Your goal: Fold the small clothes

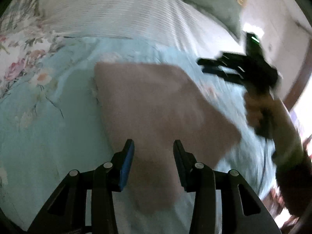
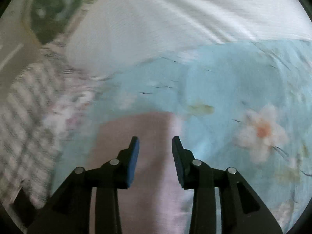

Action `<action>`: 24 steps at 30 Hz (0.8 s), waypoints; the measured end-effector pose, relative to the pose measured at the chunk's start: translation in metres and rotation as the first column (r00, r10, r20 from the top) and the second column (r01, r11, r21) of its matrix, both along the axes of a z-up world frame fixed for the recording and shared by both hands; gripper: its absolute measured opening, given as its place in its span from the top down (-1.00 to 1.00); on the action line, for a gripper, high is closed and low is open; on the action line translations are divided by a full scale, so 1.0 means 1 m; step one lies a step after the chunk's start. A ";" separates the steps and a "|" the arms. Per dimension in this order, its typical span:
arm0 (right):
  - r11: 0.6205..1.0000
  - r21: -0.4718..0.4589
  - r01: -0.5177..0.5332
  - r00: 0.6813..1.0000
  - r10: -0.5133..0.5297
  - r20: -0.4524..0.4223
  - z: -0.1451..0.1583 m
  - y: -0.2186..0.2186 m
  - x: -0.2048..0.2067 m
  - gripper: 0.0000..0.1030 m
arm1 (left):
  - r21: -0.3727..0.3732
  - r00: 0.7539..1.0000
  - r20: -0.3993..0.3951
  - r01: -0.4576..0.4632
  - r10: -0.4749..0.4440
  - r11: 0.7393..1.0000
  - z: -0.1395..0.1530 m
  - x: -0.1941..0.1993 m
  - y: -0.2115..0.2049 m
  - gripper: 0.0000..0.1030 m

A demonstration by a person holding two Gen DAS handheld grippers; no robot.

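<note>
A soft, matte pink garment (image 1: pixel 156 101) lies flat on the bed, folded into a blunt-cornered slab on a pale blue floral sheet (image 1: pixel 48 128); a ribbed white cover (image 1: pixel 117 13) lies beyond it. The left tool (image 1: pixel 154 146) hangs over the garment's near part, its blue-padded fingers apart with nothing pinched between them. The right tool (image 2: pixel 155 143) likewise stands apart and empty above the garment (image 2: pixel 136 128), whose far edge lies just ahead of the tips. Only the left view shows the right tool (image 1: pixel 218 66) from outside, blurred, in a person's hand (image 1: pixel 257 109), off the garment's right corner. Only the right view shows a grey checked fabric (image 2: pixel 25 117) at the left.
</note>
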State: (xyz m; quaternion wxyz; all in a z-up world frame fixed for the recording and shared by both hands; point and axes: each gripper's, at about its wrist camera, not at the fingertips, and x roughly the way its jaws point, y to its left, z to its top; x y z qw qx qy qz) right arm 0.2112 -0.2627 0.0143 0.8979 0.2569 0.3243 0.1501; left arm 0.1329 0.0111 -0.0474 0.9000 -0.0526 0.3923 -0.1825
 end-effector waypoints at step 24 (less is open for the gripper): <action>0.995 0.059 -0.084 0.994 0.087 -0.063 -0.051 0.024 -0.030 0.93 | -0.043 0.999 -0.047 0.018 -0.020 0.999 -0.007 0.005 -0.008 0.54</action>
